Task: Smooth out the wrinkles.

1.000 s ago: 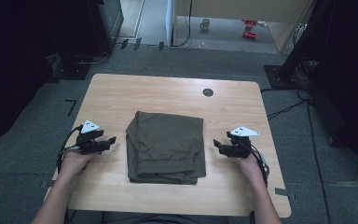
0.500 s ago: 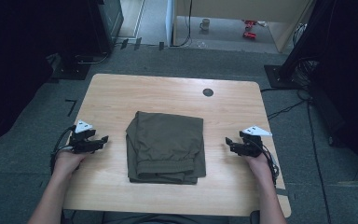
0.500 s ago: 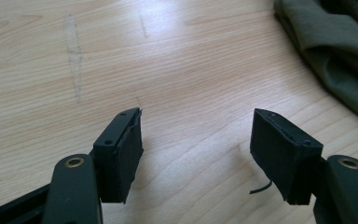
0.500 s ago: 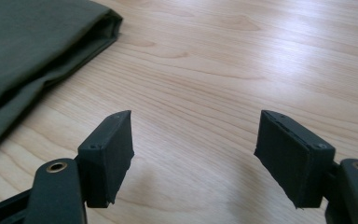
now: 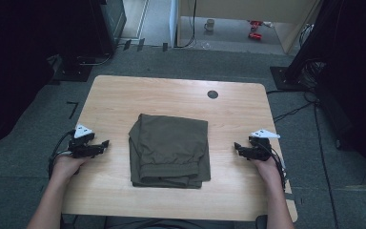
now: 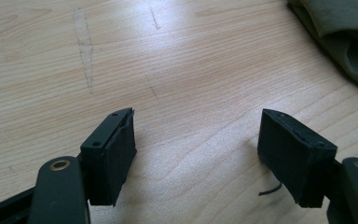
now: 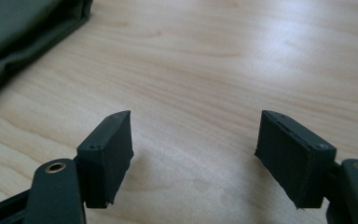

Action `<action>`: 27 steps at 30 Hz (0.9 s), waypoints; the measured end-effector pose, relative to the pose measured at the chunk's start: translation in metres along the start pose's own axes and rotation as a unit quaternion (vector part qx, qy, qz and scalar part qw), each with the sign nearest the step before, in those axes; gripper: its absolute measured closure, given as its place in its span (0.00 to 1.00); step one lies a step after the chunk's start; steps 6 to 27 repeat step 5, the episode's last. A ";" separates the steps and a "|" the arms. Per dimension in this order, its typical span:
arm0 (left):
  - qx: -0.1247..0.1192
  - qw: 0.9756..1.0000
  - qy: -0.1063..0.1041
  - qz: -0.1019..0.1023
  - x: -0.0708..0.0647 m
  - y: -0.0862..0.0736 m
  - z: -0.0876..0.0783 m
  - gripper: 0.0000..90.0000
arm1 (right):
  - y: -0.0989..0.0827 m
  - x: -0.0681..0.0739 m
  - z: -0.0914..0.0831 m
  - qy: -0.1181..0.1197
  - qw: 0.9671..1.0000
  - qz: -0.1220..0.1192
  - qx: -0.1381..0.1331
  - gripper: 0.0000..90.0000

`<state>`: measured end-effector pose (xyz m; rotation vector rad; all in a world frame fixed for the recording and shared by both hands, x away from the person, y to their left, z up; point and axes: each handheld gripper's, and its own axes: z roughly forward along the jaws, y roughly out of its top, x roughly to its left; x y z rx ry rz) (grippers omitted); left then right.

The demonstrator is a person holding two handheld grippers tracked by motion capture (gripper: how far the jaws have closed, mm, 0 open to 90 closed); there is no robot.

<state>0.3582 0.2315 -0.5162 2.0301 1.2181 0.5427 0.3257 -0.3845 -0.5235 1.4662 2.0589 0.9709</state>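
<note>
Your folded olive garment (image 5: 169, 150) lies mid-counter (image 5: 171, 95), carrying no readable label or writing. Your left hand-held gripper (image 5: 104, 144) and right hand-held gripper (image 5: 238, 148) flank it, well apart; both jaws just widened, released, nothing between them

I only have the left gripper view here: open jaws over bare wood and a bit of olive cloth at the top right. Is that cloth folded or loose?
Observer: Folded. The high view shows the olive garment as a neat rectangle in the middle of the table.
Operator: Where's the other hand?
Observer: The right tongs sit on the far side of the garment, pointing at it and apart from it.
Operator: Holding anything?
Observer: No. The right gripper view shows its jaws apart with bare wood between them; they have just been opening.
Operator: Anything else on the table?
Observer: A small dark round spot near the far edge, beyond the garment.
</note>
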 end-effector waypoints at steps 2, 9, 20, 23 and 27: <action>0.000 1.000 0.001 -0.001 0.000 0.000 0.000 0.31 | 0.000 0.003 0.001 -0.001 1.000 -0.013 0.005 0.21; 0.001 1.000 0.002 -0.001 0.000 0.000 0.000 0.29 | 0.001 0.004 0.002 -0.002 1.000 -0.011 0.007 0.19; 0.001 1.000 0.002 -0.001 0.000 0.000 0.000 0.29 | 0.001 0.004 0.002 -0.002 1.000 -0.011 0.007 0.19; 0.001 1.000 0.002 -0.001 0.000 0.000 0.000 0.29 | 0.001 0.004 0.002 -0.002 1.000 -0.011 0.007 0.19; 0.001 1.000 0.002 -0.001 0.000 0.000 0.000 0.29 | 0.001 0.004 0.002 -0.002 1.000 -0.011 0.007 0.19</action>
